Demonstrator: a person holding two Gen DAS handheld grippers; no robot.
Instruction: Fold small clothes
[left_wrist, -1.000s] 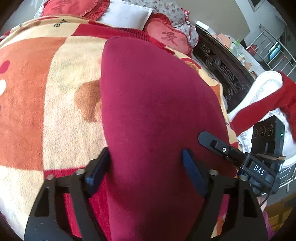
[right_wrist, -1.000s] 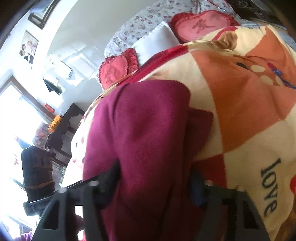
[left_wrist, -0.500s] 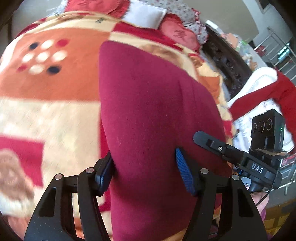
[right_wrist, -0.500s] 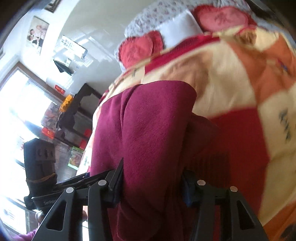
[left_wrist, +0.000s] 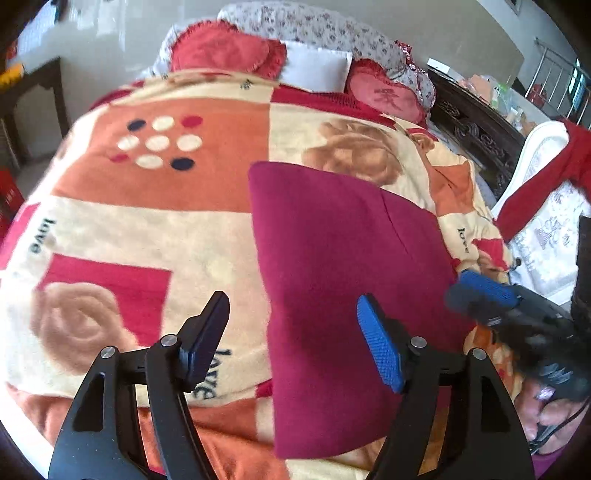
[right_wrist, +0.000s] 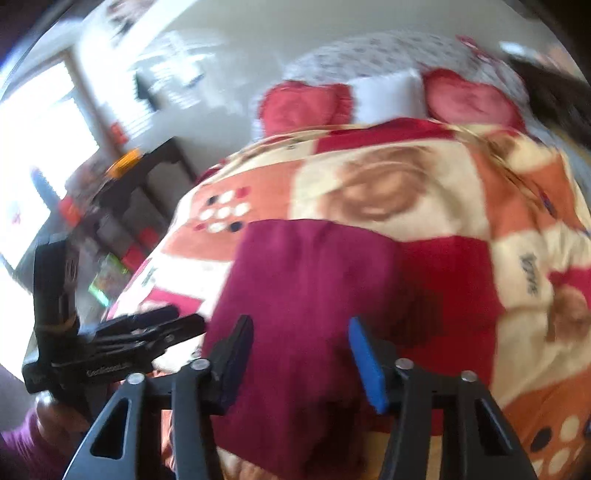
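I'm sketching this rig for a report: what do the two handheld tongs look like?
Both the left tongs and the right tongs have black cut-out frames with silver rivets. Each carries one ribbed blue pad and a darker pad opposite. Seen from the other camera, the left tongs' black body bears white lettering too blurred to read, and a purple sleeve shows at the wrist.

A patchwork blanket in orange, cream and red, printed with dots, roses and the word "love", is spread over the bed. Two red heart cushions and a white pillow are set at its head.
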